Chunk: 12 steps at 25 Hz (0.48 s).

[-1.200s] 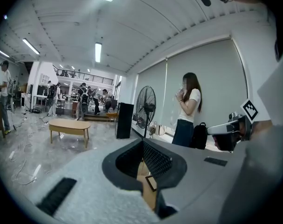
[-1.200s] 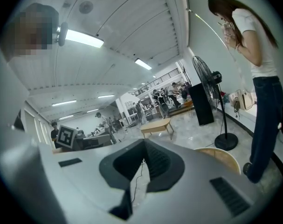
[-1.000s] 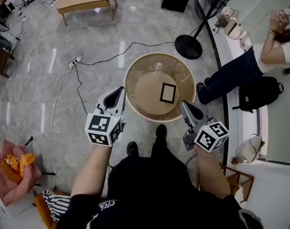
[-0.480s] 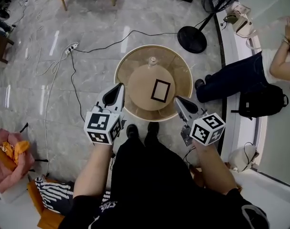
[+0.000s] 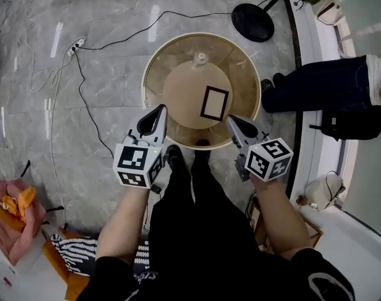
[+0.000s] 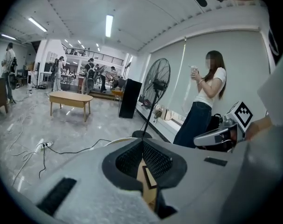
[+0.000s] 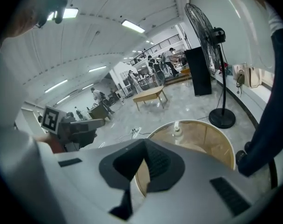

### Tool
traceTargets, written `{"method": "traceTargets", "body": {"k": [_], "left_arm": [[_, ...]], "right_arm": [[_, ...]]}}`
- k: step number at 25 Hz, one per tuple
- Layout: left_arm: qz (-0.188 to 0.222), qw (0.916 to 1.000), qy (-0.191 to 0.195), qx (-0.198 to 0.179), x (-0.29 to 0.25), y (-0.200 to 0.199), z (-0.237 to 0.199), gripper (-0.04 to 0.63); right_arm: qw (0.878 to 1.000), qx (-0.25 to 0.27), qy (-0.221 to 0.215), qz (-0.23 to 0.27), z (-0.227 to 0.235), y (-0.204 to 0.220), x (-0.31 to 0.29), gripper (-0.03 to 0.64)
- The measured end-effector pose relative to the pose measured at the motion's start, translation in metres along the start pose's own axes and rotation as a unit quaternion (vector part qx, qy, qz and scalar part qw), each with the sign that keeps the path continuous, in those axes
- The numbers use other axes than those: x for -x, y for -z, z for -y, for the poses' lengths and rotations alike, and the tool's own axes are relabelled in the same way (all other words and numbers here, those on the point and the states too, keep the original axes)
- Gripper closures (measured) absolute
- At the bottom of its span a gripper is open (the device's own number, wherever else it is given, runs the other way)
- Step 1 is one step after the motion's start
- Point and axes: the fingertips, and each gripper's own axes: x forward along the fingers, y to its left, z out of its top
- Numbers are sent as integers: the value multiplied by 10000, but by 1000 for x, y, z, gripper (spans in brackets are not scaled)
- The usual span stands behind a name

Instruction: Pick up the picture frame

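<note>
Hovering at the near rim of the round table [image 5: 147,83], your left gripper [image 5: 159,109] sits at 8 o'clock and your right gripper [image 5: 231,119] at 5 o'clock, each with its jaws pressed together on nothing. The black picture frame [image 5: 214,103] lies flat on the tan top, just off centre toward 5 o'clock, untouched.

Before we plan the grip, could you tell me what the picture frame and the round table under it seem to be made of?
Picture frame: thin matte black border, plastic or painted wood; unclear which.
Round table: tan, matte, wood-like surface with a pale rim.
</note>
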Motion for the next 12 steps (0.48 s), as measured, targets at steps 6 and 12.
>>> {"method": "traceTargets", "body": {"k": [6,12], "left_arm": [[-317,9994,73,118,-32,45,-24,586],[-631,9977,184,174,-72,93,-40,586]], "right_arm": [[9989,-240,281,-298,27,46,-34,611],[9972,-365,502,-416,64,74,-66,609]]}}
